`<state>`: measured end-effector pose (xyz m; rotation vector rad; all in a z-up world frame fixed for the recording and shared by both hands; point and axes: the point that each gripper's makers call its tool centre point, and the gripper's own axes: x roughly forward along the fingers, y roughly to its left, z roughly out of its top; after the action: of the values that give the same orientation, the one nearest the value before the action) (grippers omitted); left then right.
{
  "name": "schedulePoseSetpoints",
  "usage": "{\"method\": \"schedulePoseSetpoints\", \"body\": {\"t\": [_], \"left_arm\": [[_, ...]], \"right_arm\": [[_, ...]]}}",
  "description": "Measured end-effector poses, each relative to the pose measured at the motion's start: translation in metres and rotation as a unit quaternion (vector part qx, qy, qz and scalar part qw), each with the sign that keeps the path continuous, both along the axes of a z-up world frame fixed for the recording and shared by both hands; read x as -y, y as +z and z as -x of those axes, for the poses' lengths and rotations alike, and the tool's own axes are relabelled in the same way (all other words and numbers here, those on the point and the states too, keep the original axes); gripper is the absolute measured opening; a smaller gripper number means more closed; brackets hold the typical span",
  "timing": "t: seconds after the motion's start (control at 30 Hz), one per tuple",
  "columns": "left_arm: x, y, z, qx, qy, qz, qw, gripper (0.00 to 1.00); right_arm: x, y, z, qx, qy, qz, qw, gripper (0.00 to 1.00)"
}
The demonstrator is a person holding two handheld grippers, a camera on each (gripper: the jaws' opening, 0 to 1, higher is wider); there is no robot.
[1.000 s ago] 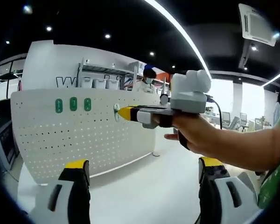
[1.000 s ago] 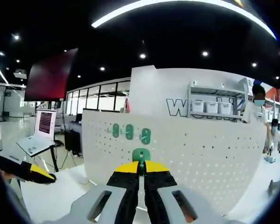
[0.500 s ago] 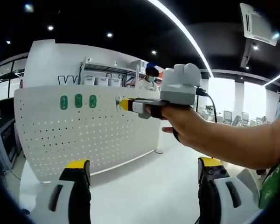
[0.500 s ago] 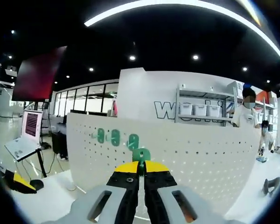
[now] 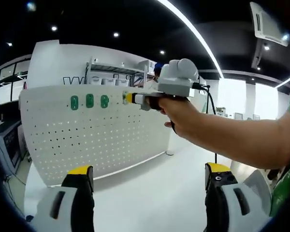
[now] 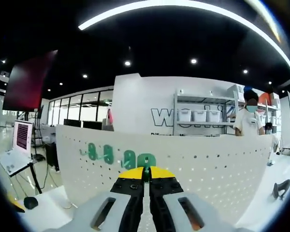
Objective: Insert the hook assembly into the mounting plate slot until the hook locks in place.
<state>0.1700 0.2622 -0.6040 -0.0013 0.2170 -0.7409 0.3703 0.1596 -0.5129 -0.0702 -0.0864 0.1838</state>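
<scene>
White perforated sheet metal is what we see first in the left gripper view: the mounting plate [image 5: 101, 135], a broad pegboard panel dotted with small holes, stands upright on the white tabletop [image 5: 150, 193]. Three green hooks [image 5: 89, 101], small rounded oblong pieces, sit in a row near the plate's upper edge. Our left gripper [image 5: 147, 193] rises from the bottom with its grey, yellow-capped jaws set wide apart and nothing between them. The right gripper [image 5: 130, 98] reaches in from the right, held in a hand [image 5: 183, 116], its yellow tip up against the plate's top edge just beside the three hooks; a rounded white housing sits on top of it. From here we cannot tell how its jaws stand.

In the right gripper view, that gripper [image 6: 145, 175] has its two yellow-tipped jaws pressed together on a green hook assembly [image 6: 146, 161], a small glossy plastic piece whose top shows just above the tips. It lies against the plate [image 6: 208, 169] near the upper edge, just right of the mounted hooks [image 6: 106, 153]. We cannot tell whether it is seated in a slot. An open laptop [image 6: 17, 150] stands on a stand at the far left.
</scene>
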Motion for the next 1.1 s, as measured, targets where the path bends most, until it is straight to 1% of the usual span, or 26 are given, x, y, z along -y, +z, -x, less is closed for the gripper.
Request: {"method": "schedulePoseSetpoints", "body": {"t": [0.3,0.43,0.57,0.7,1.1], "left_arm": [[-0.007,-0.007,-0.008,-0.008,0.002,0.000,1.0000,0.97],[-0.008,-0.010,-0.010,-0.012,0.000,-0.001,0.9999,0.97],[-0.008,-0.011,-0.011,-0.014,-0.002,0.000,0.9999,0.97],[-0.010,-0.012,-0.012,-0.015,-0.003,0.001,0.9999,0.97],[-0.015,-0.016,-0.015,-0.021,-0.005,-0.002,0.9998,0.96]], "right_arm": [[0.003,-0.007,-0.017,-0.009,-0.018,-0.017,0.9996,0.01],[0.003,-0.003,-0.020,-0.002,-0.024,-0.018,0.9995,0.01],[0.006,-0.003,-0.026,-0.003,-0.030,-0.022,0.9993,0.01],[0.005,-0.002,-0.028,-0.001,-0.033,-0.021,0.9992,0.01],[0.002,-0.003,-0.039,-0.006,-0.037,-0.027,0.9989,0.01]]}}
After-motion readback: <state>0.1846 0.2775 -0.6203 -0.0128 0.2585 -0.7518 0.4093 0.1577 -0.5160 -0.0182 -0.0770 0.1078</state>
